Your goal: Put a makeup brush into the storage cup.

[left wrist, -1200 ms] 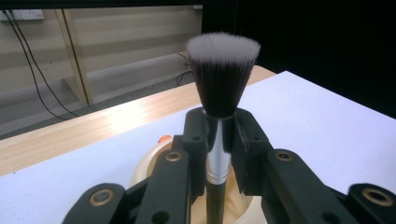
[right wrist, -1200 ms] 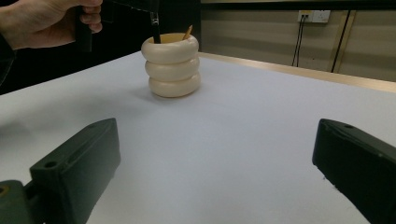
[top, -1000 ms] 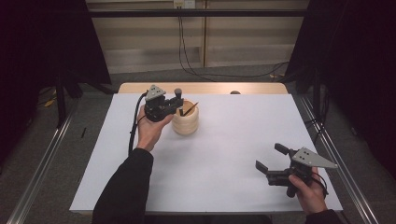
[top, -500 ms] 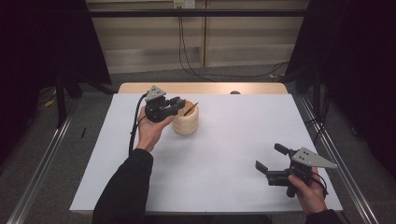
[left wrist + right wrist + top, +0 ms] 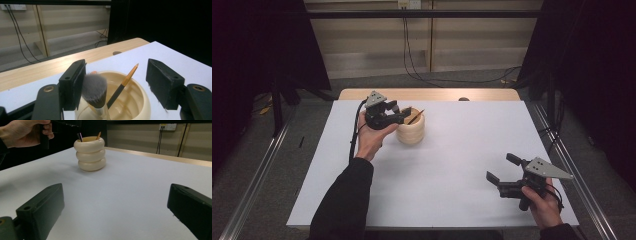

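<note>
- The white-covered table (image 5: 452,190) with a pale wooden far edge carries everything; the person's forearms come in from its near side.
- The left hand (image 5: 371,139) is raised at the table's far left, its dark sleeve stretched forward, holding the left gripper (image 5: 401,114) level over the pot's mouth.
- Its jaws have just been opening and now stand well apart; in the left gripper view the brush head sits beside the left pad, and I cannot tell if it touches.
- The right hand (image 5: 542,202) rests at the near right corner, well apart from the pot, with the right gripper (image 5: 502,167) pointing across the table, jaws wide and nothing between them.
- The cream ceramic pot of three stacked rings (image 5: 411,131) stands upright at far left-centre.
- A makeup brush with a grey bristle head (image 5: 95,91) stands in the pot.
- A thin pencil-like stick, dark with an orange tip (image 5: 123,85), leans inside the pot.
</note>
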`<state>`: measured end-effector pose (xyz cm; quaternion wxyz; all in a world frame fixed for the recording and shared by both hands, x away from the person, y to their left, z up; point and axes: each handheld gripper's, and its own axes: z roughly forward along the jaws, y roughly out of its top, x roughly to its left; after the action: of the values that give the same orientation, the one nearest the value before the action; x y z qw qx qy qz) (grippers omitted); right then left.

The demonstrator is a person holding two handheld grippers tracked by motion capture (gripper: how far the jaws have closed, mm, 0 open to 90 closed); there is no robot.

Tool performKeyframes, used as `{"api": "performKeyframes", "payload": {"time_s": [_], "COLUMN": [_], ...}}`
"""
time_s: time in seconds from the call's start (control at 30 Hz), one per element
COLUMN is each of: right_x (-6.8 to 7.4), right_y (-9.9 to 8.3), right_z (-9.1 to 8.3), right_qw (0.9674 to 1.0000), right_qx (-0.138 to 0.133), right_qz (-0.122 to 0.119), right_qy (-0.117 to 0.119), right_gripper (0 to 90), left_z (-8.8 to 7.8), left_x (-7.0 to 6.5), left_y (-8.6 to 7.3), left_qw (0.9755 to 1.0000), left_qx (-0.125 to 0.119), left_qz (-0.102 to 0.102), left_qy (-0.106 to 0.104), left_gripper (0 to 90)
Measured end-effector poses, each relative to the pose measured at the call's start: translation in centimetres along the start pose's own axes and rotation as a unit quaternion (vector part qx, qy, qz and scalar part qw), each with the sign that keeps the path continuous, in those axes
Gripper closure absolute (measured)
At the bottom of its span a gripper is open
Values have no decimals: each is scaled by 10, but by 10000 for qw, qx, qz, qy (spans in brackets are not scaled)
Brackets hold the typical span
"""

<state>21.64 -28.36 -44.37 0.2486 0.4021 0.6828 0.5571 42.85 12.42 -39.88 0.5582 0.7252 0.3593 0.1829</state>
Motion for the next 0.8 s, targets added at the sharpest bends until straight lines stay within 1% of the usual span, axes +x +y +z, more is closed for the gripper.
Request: {"api": "performKeyframes", "payload": {"time_s": [0.03, 0.1, 0.13, 0.2, 0.23, 0.27, 0.3, 0.33, 0.37, 0.4, 0.47, 0.5, 0.53, 0.57, 0.6, 0.63, 0.67, 0.73, 0.77, 0.8], "right_x": [0, -1, -1, -2, -2, -3, -3, -2, -2, -3, -3, -2, -3, -2, -2, -3, -2, -3, -3, -3], "right_y": [0, -1, -1, -1, -1, -1, -1, -1, -1, -1, -1, -1, -1, -1, -1, -1, -1, -1, -1, -1], "right_z": [0, 1, 1, 2, 2, 3, 4, 4, 4, 4, 3, 2, 1, 0, 0, -1, -2, -2, -2, -2], "right_qw": [10000, 10000, 10000, 10000, 10000, 10000, 10000, 10000, 10000, 10000, 10000, 10000, 10000, 10000, 10000, 10000, 10000, 10000, 10000, 10000], "right_qx": [-13, -15, -2, -3, -4, 2, -2, -8, -14, -5, 13, 4, 1, -29, -32, -24, -18, 1, 2, -8], "right_qz": [27, -8, 28, -5, 4, 2, 8, 32, 34, 9, -17, -7, -20, 51, 42, -12, 49, 27, 32, 14], "right_qy": [-10, -18, -10, -16, -13, -12, -23, -23, -13, -21, -36, -23, -57, -57, -58, -62, -67, -93, -80, -96], "right_gripper": [4, 4, 4, 4, 4, 4, 4, 4, 4, 4, 4, 4, 4, 4, 4, 4, 4, 4, 4, 4], "left_z": [0, 0, 0, -1, -2, -3, -4, -6, -7, -9, -13, -15, -16, -18, -20, -21, -23, -26, -28, -29], "left_x": [0, 0, 1, 1, 1, 1, 1, 2, 1, 1, 0, 1, 0, 0, 1, 1, 0, 0, -2, -3], "left_y": [0, 0, 1, 1, 1, 2, 2, 3, 4, 5, 7, 8, 8, 9, 10, 11, 11, 12, 12, 12], "left_qw": [10000, 9999, 9999, 9999, 9999, 9999, 9999, 10000, 10000, 9999, 9998, 9998, 9996, 9995, 9995, 9996, 9995, 9995, 9994, 9995], "left_qx": [-12, -61, -41, 12, -4, -25, -32, -34, -62, -80, -209, -199, -258, -275, -305, -253, -278, -270, -304, -289], "left_qz": [-24, -85, -85, -88, -79, -136, -120, -73, -50, -57, -56, -62, -126, -120, -120, -117, -152, -121, -144, -120], "left_qy": [7, 33, 34, 121, 93, 96, 31, 42, -16, -20, -11, -11, 13, 16, -18, -86, -66, -126, -68, -87], "left_gripper": [282, 240, 214, 119, 97, 77, 47, 31, 27, 21, 18, 18, 18, 18, 18, 18, 18, 17, 18, 18]}}
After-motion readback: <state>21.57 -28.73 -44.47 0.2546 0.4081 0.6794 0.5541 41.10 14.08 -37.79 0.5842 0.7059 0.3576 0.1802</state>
